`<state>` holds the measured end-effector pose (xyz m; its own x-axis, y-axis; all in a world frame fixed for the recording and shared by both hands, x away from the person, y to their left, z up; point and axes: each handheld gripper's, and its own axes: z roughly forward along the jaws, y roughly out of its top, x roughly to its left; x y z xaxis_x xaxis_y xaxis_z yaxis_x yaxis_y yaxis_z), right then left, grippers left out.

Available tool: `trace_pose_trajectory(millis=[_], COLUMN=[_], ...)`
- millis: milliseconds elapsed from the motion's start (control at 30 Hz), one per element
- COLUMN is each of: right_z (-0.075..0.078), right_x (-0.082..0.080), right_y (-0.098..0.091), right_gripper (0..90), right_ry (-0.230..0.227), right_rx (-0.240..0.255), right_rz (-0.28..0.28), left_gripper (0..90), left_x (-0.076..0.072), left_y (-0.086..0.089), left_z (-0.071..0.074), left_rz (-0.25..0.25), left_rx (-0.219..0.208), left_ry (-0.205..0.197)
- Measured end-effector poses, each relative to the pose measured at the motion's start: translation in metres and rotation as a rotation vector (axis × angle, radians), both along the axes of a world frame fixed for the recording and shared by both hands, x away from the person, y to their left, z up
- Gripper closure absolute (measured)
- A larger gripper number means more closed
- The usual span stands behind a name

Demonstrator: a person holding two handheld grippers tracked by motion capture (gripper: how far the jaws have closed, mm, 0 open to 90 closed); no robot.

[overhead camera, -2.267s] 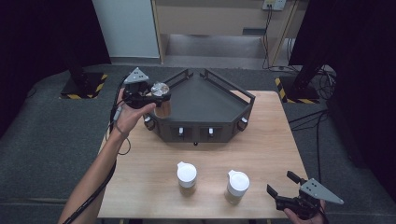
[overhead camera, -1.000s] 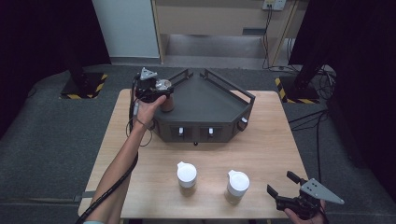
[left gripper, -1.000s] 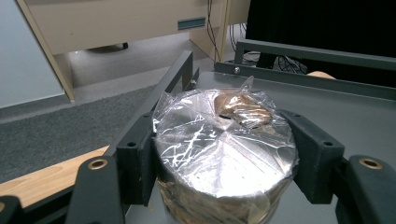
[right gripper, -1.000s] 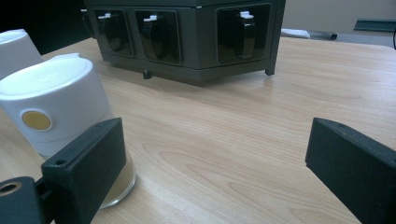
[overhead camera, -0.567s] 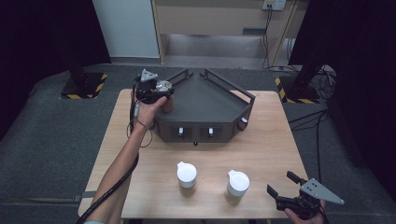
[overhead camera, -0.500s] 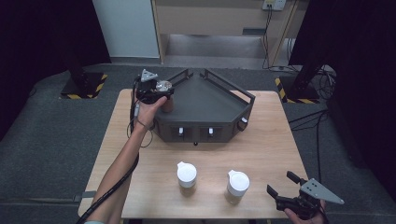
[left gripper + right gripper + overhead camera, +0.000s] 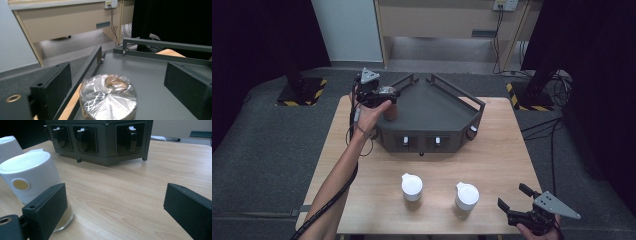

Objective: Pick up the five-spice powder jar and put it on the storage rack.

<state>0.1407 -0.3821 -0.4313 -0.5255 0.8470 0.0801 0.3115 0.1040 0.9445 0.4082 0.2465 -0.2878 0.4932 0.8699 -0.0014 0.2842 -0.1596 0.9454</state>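
- high view: the left gripper (image 7: 379, 95) is at the near left corner of the dark rack (image 7: 437, 107), a railed grey tray-box on the wooden table (image 7: 492, 160). a foil-topped jar (image 7: 389, 106) stands upright on the rack's deck just inside that corner. two white-capped jars (image 7: 412, 186) stand apart near the table's front edge, and the right gripper (image 7: 519, 205) rests at the front right corner, just beside the right-hand one.
- left gripper view: the jaws have just been opening and stand wide, one on each side of the foil-topped jar (image 7: 108, 97), pads clear of it. the rack's rail (image 7: 86, 68) runs close along the jar's left, and another rail crosses behind.
- right gripper view: jaws spread wide with bare table (image 7: 120, 192) between them. a white-capped jar (image 7: 32, 180) sits behind the left jaw, and the rack's front (image 7: 100, 138), with three handled recesses, stands beyond.
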Motion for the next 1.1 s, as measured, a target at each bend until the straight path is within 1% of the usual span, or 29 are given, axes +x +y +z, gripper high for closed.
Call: trace_pose_trajectory(millis=[100, 133, 167, 200, 333, 367, 433, 467, 500, 533, 567, 600, 700, 800, 933, 1000, 1100], right_z=[0.000, 0.000, 0.000, 0.000, 0.000, 0.000, 0.000, 0.000, 0.000, 0.000, 0.000, 0.000, 0.000, 0.000, 0.000, 0.000, 0.000], right_x=[0.000, 0.000, 0.000, 0.000, 0.000, 0.000, 0.000, 0.000, 0.000, 0.000, -0.001, -0.001, -0.002, -0.002, -0.002, -0.002, -0.002], right_y=[0.000, 0.000, 0.000, 0.000, 0.000, 0.000, 0.001, 0.001, 0.001, 0.001, 0.002, 0.002, 0.001, 0.001, 0.001, 0.001, 0.000], right_gripper=[4.8, 4.7, 4.7, 4.6, 4.1, 4.0, 3.9, 3.9, 3.8, 3.8, 3.9, 3.9, 4.4, 4.8, 4.2, 4.0, 3.9], right_ry=[0.000, 0.000, 0.000, 0.001, 0.001, 0.002, 0.002, 0.002, 0.002, 0.002, 0.002, 0.002, 0.001, -0.001, -0.001, -0.003, -0.002], right_rx=[0.001, 0.002, 0.002, 0.002, 0.003, 0.004, 0.003, 0.003, 0.003, 0.003, 0.003, 0.003, 0.009, 0.009, 0.012, 0.015, 0.019], right_rz=[-0.002, -0.003, -0.003, -0.004, -0.005, -0.005, -0.006, -0.008, -0.009, -0.009, -0.017, -0.017, -0.022, -0.020, -0.022, -0.023, -0.019], left_gripper=[5.3, 4.8, 4.3, 4.3, 4.0, 3.8, 3.7, 3.5, 3.5, 3.5, 3.5, 3.5, 3.5, 3.5, 3.9, 4.1, 4.1], left_x=[-0.008, -0.013, -0.013, -0.017, -0.035, -0.043, -0.046, -0.053, -0.053, -0.057, -0.063, -0.063, -0.072, -0.081, -0.093, -0.100, -0.108], left_y=[0.002, 0.006, 0.006, 0.008, 0.015, 0.022, 0.024, 0.029, 0.029, 0.031, 0.036, 0.036, 0.040, 0.046, 0.050, 0.053, 0.059], left_z=[0.006, 0.009, 0.009, 0.010, 0.014, 0.015, 0.015, 0.015, 0.015, 0.015, 0.014, 0.014, 0.014, 0.012, 0.009, 0.006, 0.000], left_rz=[-0.017, -0.034, -0.034, -0.040, -0.065, -0.087, -0.093, -0.109, -0.109, -0.117, -0.133, -0.133, -0.147, -0.165, -0.183, -0.194, -0.205], left_rx=[-0.001, -0.017, -0.017, -0.024, -0.014, -0.024, -0.025, -0.029, -0.029, -0.030, -0.036, -0.036, -0.043, -0.066, -0.058, -0.055, -0.071], left_ry=[-0.022, -0.031, -0.031, -0.036, -0.070, -0.076, -0.077, -0.082, -0.082, -0.086, -0.087, -0.087, -0.090, -0.095, -0.105, -0.108, -0.104])
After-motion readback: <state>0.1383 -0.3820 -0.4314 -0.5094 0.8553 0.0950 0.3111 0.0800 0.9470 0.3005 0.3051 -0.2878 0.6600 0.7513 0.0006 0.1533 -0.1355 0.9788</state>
